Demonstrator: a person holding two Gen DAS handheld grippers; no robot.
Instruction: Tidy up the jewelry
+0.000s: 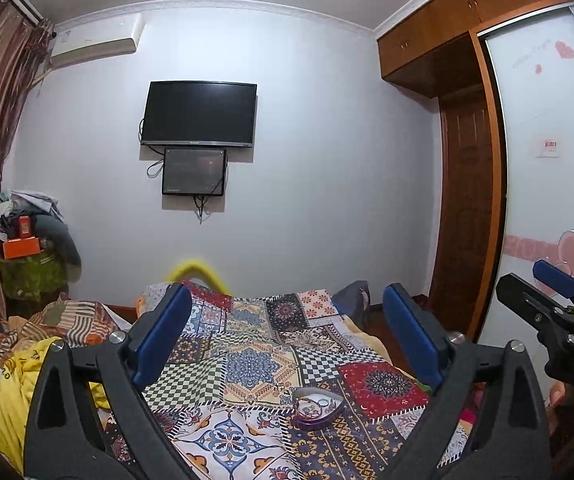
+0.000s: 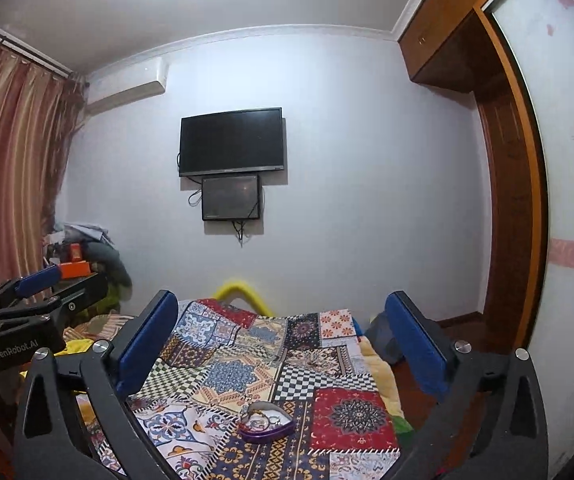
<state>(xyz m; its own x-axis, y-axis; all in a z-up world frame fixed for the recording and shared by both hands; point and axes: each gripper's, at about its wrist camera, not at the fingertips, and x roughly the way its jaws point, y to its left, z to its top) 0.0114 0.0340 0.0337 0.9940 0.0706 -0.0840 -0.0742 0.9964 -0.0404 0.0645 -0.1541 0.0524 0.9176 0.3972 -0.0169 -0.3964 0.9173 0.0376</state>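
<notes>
A purple heart-shaped jewelry box lies open-topped on the patchwork quilt, with small rings and chains inside. My left gripper is held level above the bed. Its blue pads stand wide apart with nothing between them. My right gripper is likewise open and empty, and the box lies well below and in front of both. Each gripper shows at the edge of the other's view: the right gripper and the left gripper.
The bed runs toward a white wall with a black TV and a smaller screen under it. A wooden wardrobe stands on the right, with striped curtains on the left. Piled clutter and a yellow blanket lie left of the bed.
</notes>
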